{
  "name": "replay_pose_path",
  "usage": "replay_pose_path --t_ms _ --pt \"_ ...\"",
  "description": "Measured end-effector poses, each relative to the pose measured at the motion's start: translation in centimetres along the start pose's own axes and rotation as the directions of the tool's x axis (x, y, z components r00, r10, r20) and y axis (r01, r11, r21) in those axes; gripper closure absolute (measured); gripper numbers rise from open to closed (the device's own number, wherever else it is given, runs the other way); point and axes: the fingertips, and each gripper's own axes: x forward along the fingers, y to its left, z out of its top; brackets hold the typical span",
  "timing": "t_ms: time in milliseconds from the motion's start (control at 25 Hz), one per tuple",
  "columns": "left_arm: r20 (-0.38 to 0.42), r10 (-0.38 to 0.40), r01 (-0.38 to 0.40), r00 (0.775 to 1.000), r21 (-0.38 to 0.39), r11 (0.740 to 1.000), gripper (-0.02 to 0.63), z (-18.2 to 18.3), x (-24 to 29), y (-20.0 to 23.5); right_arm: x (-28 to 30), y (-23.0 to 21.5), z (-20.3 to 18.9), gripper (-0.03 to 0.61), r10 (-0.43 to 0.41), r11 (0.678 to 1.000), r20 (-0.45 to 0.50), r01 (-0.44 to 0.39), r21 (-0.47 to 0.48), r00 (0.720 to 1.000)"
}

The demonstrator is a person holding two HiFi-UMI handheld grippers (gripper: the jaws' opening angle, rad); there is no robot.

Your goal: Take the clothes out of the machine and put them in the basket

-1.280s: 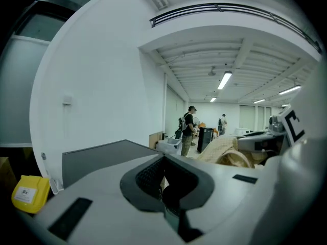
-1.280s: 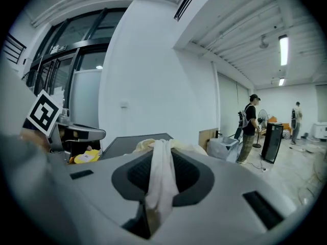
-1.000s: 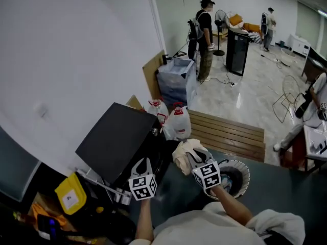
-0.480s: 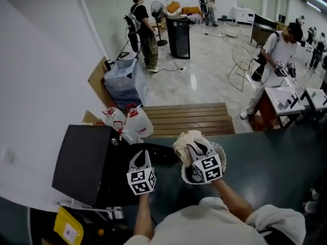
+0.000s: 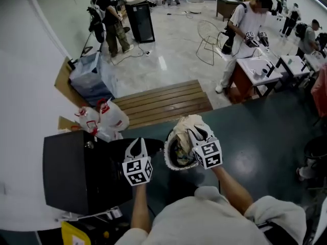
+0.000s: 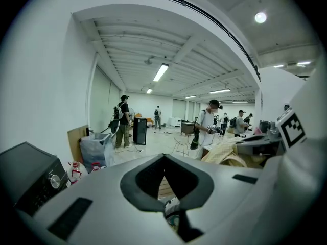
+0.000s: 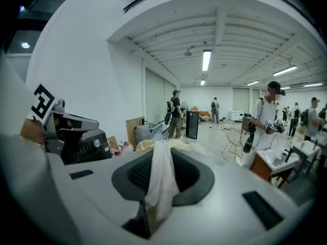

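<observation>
My right gripper (image 5: 196, 132) is shut on a cream cloth (image 5: 186, 125), which bunches above the far rim of the round white basket (image 5: 167, 160) on the dark floor. In the right gripper view the cloth (image 7: 159, 188) hangs as a strip between the closed jaws of the right gripper (image 7: 163, 152). My left gripper (image 5: 135, 143) is shut and holds nothing; it hovers just left of the basket, beside the black machine (image 5: 71, 177). Seen from the left gripper (image 6: 164, 156), clothes in the basket (image 6: 171, 208) show through the gap in its jaws.
A wooden slatted platform (image 5: 163, 103) lies beyond the basket. Two plastic jugs (image 5: 104, 119) and a bagged bin (image 5: 92, 78) stand against the left wall. A person (image 5: 245, 34) stands by a white table (image 5: 260, 68) at the right, with others farther back.
Both grippers have swung right, away from the machine. The right one has carried the cream cloth from beside the machine to above the basket. The left gripper has followed alongside.
</observation>
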Motion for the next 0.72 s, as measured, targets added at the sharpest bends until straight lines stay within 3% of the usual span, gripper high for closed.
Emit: replay_pose_path --t_ms 400,720 --pt "-0.107 -0.018 0.016 0.994 -0.019 1.000 0.595 -3.9 4.2 -1.2 2.7 -2.8 -6.8 0.502 -0.003 0.998 -0.116 0.010 0.059 0.993" --pt "-0.182 -0.011 0.002 0.983 -0.049 0.999 0.595 -7.1 7.2 -0.7 6.3 -2.8 -14.2 0.502 0.031 0.995 -0.258 -0.005 0.101 0.966"
